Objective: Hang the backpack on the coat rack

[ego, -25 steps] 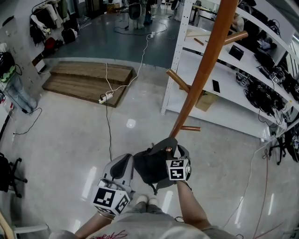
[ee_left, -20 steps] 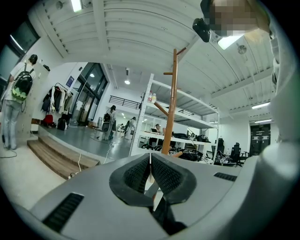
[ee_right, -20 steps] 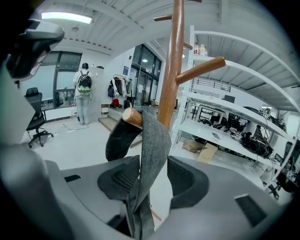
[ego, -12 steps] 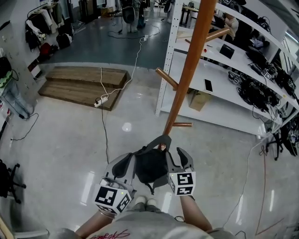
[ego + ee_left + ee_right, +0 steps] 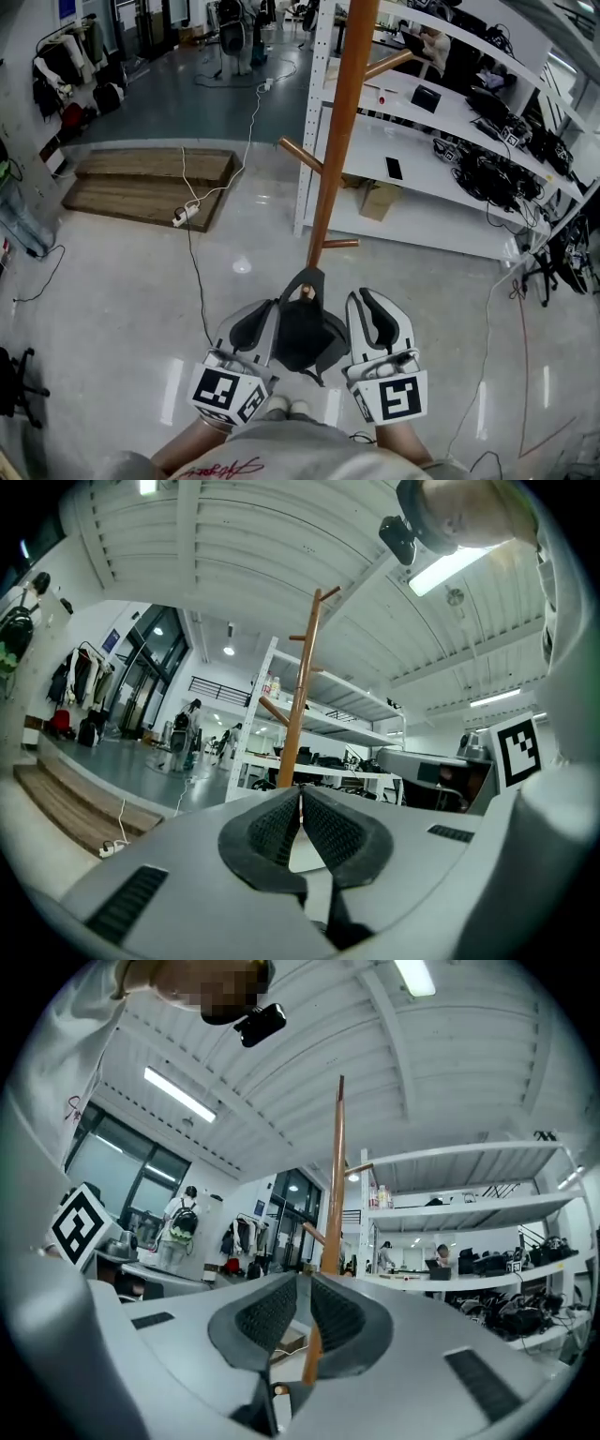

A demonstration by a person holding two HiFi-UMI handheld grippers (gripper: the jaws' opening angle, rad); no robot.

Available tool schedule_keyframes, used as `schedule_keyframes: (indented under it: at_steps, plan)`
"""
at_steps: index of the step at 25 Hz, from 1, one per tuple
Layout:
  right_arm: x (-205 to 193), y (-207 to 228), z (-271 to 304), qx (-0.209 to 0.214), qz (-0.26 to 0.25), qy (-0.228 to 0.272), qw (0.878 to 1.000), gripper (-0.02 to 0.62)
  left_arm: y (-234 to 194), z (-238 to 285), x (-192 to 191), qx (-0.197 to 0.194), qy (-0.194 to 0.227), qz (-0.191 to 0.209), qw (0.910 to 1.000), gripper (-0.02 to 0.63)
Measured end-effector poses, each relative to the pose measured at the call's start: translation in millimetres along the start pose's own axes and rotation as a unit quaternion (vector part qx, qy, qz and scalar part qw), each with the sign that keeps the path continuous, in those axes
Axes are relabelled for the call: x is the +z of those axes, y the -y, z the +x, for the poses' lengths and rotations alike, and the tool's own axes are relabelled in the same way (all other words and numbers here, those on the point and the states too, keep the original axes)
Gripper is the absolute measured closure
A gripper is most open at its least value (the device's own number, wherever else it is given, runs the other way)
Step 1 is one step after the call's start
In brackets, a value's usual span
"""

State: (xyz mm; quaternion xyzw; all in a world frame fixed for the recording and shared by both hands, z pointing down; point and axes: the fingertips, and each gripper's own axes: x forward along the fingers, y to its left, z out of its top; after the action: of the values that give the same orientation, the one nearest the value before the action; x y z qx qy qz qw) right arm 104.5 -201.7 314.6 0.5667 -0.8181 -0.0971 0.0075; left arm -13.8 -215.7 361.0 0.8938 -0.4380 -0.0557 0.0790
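- Head view, bottom edge: the left gripper (image 5: pixel 258 319) and right gripper (image 5: pixel 372 305) sit side by side, left and right of centre, both pointing up the frame, each with its marker cube nearest the camera.
- Left gripper view: the pads of the left gripper (image 5: pixel 300 803) meet at their tips, with nothing between them.
- Right gripper view: the jaws of the right gripper (image 5: pixel 302 1293) are closing, a narrow slit remains, and nothing is between them; only the far pole shows through the gap.
- Between the two grippers, lower centre of the head view, the dark backpack (image 5: pixel 305 333) hangs with its top loop over the tip of a low peg, touched by neither gripper as far as can be seen.
- That peg belongs to the wooden coat rack (image 5: pixel 336 141), whose pole runs up to the top edge.
- Behind the pole, white shelving (image 5: pixel 441 122) crosses the upper right.
- On the glossy floor (image 5: pixel 112 309), upper left, a wooden platform (image 5: pixel 141 178) lies with a power strip (image 5: pixel 185 215) just beside it.
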Motion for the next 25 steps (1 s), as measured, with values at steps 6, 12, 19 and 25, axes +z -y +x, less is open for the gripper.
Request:
schedule_keyframes:
  at_steps: [6, 12, 19, 25]
  plan:
    - [10.7, 6.2, -14.1, -0.013, 0.018, 0.003, 1.000, 0.560, 11.5, 5.8, 12.0, -0.017, 0.013, 0.011, 0.9997, 0.584]
    - [12.3, -1.7, -18.3, 0.009, 0.047, 0.009, 0.999, 0.574, 18.9, 6.3, 19.2, -0.022, 0.020, 0.022, 0.9993, 0.584]
    - [9.6, -3.2, -16.1, 0.009, 0.041, 0.002, 0.999, 0.575, 18.6, 8.0, 17.9, -0.021, 0.018, 0.019, 0.9994, 0.584]
    - [1.7, -6.9, -14.5, 0.017, 0.064, -0.006, 0.998, 0.577, 18.3, 8.6, 15.2, -0.019, 0.018, 0.016, 0.9995, 0.584]
